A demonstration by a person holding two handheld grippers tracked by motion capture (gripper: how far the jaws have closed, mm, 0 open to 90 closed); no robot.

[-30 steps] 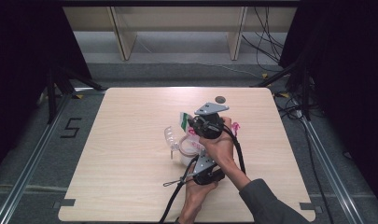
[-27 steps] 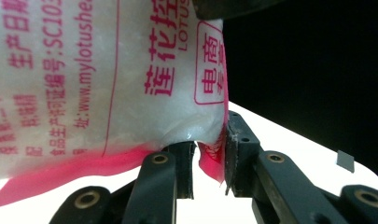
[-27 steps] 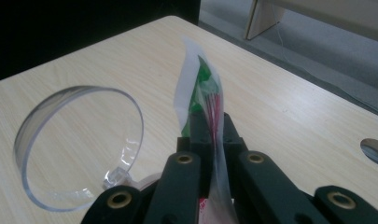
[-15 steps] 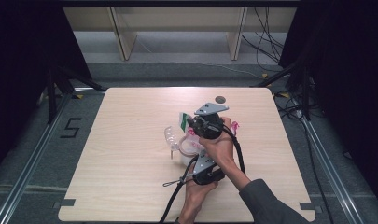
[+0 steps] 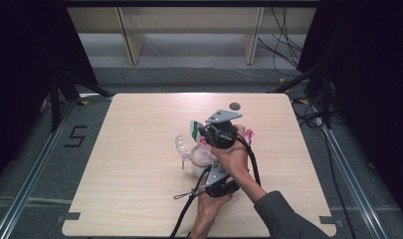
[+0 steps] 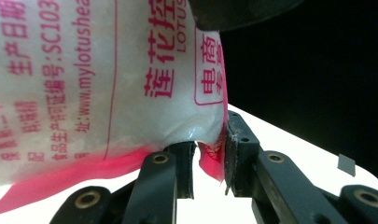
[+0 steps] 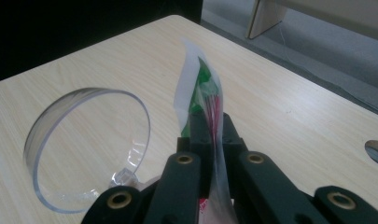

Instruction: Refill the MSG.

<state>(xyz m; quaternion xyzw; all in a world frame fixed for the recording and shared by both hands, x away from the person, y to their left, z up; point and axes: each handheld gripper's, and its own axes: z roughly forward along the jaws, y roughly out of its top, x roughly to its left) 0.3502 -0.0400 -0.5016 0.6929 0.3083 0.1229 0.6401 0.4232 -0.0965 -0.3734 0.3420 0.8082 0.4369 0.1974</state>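
Observation:
A clear plastic bag of white grains [image 6: 107,84] with pink print hangs between both grippers over the middle of the table [image 5: 129,199]. My right gripper [image 7: 210,140] is shut on the bag's flat top edge [image 7: 203,88], which has green and red print. From below, my left gripper [image 6: 210,158] is shut on the bag's pink bottom corner. In the high view the right gripper [image 5: 202,133] is above the left gripper [image 5: 207,167], with the bag [image 5: 200,153] between them. A clear round cup [image 7: 84,149] lies on its side just left of the bag; in the high view that cup [image 5: 181,144] rests on the tabletop.
A dark round hole [image 5: 234,106] sits in the tabletop behind the grippers. A black cable [image 5: 186,194] trails from the left gripper toward the front edge. Pale shelf legs [image 5: 132,42] stand on the floor beyond the table. Bare wood lies to the left and right.

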